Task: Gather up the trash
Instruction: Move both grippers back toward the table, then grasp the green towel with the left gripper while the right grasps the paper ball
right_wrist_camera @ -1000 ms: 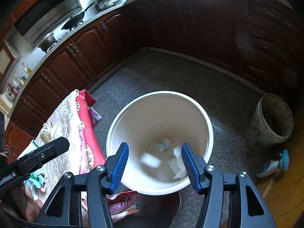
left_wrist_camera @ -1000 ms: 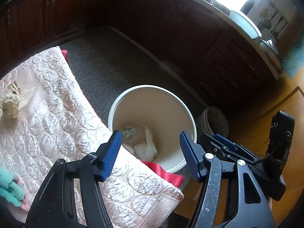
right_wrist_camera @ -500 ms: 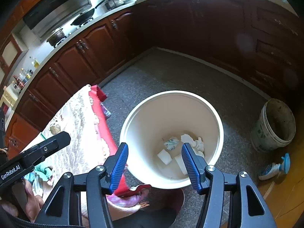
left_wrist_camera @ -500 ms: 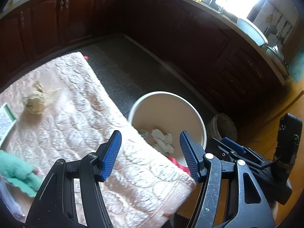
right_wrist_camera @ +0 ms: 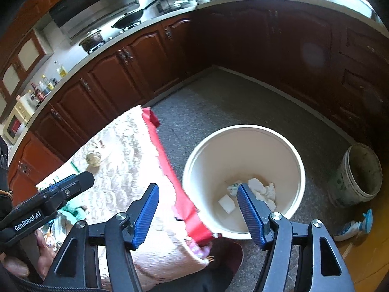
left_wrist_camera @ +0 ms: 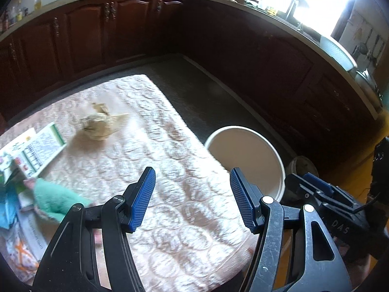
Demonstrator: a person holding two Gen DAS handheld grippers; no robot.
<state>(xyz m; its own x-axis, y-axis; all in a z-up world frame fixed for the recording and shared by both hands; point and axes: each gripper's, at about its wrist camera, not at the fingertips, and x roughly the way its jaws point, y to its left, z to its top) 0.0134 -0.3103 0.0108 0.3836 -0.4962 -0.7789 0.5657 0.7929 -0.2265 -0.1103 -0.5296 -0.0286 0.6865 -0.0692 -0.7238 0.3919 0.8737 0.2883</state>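
Round cream bin [right_wrist_camera: 243,150] holds crumpled white paper [right_wrist_camera: 263,191]; left claw [left_wrist_camera: 192,200] released – right claw [right_wrist_camera: 197,211] opening, both empty

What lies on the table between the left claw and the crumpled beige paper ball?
Only bare pink quilted tablecloth separates the open left claw from the crumpled beige paper ball, as the left wrist view shows.

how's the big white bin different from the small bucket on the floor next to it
The white bin is clearly wider and taller than the small bucket. The bin's walls look clean and cream-white; the bucket's are stained and grimy, dark inside. The bin holds crumpled white tissues; nothing can be made out in the bucket. Both are round, open-topped and stand upright on the speckled floor.
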